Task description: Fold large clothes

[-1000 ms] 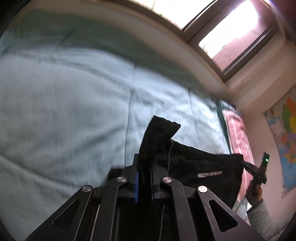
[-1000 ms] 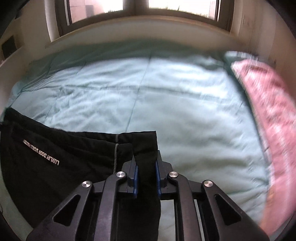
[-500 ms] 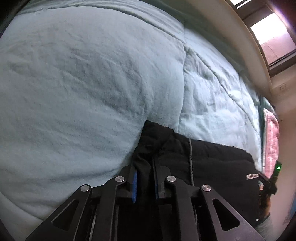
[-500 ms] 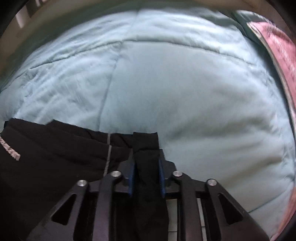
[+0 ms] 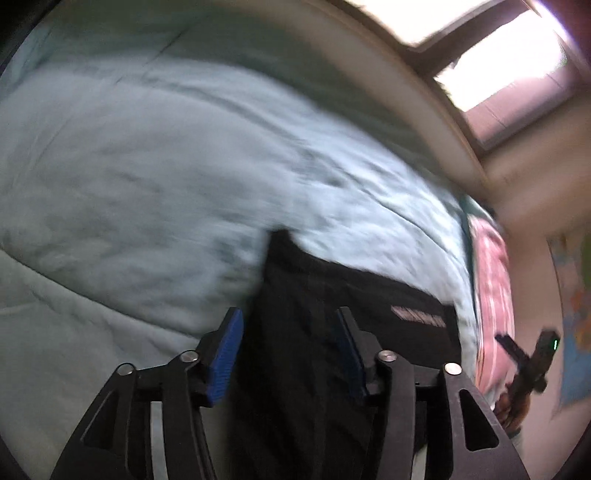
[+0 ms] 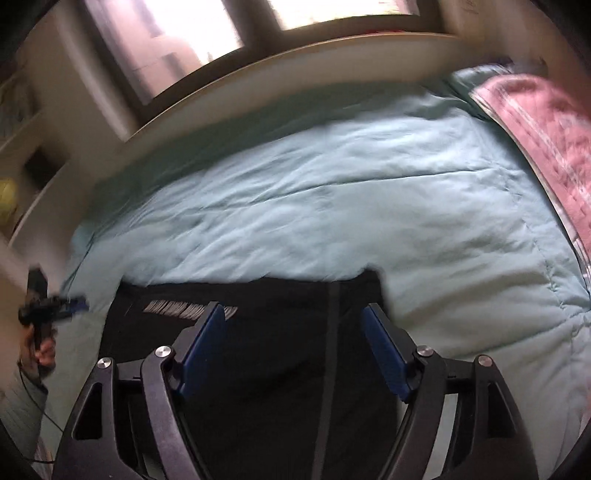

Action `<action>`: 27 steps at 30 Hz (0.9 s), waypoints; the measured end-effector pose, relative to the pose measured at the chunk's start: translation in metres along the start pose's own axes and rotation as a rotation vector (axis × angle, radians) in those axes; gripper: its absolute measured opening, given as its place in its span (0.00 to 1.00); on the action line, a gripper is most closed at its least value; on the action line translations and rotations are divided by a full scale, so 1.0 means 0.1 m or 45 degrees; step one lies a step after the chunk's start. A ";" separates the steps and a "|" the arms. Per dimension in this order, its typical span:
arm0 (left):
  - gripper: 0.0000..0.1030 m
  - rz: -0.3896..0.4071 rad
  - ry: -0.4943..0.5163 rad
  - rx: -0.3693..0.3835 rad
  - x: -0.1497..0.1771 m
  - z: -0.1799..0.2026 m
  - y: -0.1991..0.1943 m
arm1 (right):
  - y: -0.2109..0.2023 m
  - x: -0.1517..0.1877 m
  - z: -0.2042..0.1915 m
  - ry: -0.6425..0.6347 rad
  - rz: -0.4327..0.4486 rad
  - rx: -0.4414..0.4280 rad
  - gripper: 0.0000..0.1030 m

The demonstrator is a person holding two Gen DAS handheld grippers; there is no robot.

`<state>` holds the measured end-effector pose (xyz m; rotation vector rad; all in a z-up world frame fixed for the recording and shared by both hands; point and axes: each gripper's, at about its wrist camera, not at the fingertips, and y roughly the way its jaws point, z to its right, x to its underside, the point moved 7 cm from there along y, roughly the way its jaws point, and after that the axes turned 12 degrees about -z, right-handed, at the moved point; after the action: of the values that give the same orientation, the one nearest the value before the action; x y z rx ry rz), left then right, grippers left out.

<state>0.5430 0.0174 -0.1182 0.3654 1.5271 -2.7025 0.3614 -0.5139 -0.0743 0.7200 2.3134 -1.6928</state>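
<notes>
On top of the pale teal quilt [image 6: 369, 206] lies the black garment [image 6: 280, 354], spread flat w/ its far edge running roughly straight across the bed; one corner sticks up slightly at far right [image 6: 373, 275] in the right wrist view. White printed lettering [image 6: 184, 309] on the fabric near its left side, unreadable (blur). Thin grey stripe/seam [image 6: 332, 332] runs front-to-back down the cloth.

Left gripper [image 5: 290, 332]: fingers spread wide apart, blue pads [image 5: 225, 350] visible, nothing pinched btwn them; black cloth sits under/behind the gap. Right gripper [image 6: 295, 328]: same, fingers wide apart, blue pads [image 6: 201, 343] bare, garment below the gap, not clamped. Can't tell if either set of tips touches the fabric.

Each cam also catches the other gripper held in a hand: right one at far right edge in left view [image 5: 532, 362] w/ a green LED, left one at far left edge in right view [image 6: 44, 306].

Pink patterned blanket [image 6: 546, 140] along the right side of the bed, beside the quilt. Window [image 6: 207, 33] w/ bright light behind the bed. Both views motion-blurred
</notes>
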 end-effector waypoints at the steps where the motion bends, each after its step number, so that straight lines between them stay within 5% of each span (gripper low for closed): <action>1: 0.55 0.007 0.054 -0.006 0.13 0.22 0.00 | 0.01 0.11 -0.18 -0.034 -0.024 0.017 0.78; 6: 0.55 0.013 0.240 0.074 0.79 1.18 0.30 | 0.33 0.63 -0.88 -0.114 -0.164 -0.007 0.77; 9: 0.55 -0.010 0.253 0.081 1.06 1.44 0.55 | 0.62 0.83 -1.03 -0.083 -0.232 0.055 0.77; 12: 0.55 -0.143 0.237 -0.046 1.31 1.46 1.10 | 0.93 1.00 -1.02 -0.088 -0.308 0.176 0.77; 14: 0.55 -0.227 0.185 -0.106 1.36 1.31 1.47 | 1.14 1.12 -0.98 -0.090 -0.344 0.218 0.80; 17: 0.55 -0.262 0.077 -0.060 1.31 1.14 1.73 | 1.40 1.24 -0.88 -0.073 -0.395 0.220 0.86; 21: 0.55 -0.262 0.157 -0.141 1.30 1.25 1.73 | 1.51 1.25 -0.83 -0.078 -0.399 0.215 0.90; 24: 0.55 -0.259 0.168 -0.093 1.24 1.35 1.55 | 1.35 1.15 -0.86 -0.068 -0.404 0.138 0.82; 27: 0.55 -0.194 0.235 -0.067 0.94 1.56 1.31 | 1.07 0.84 -0.94 -0.088 -0.289 0.079 0.77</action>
<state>0.4381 -0.1739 -0.1707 0.5310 1.7362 -2.8046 0.3532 -0.3788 -0.1689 0.4142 2.3798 -1.8579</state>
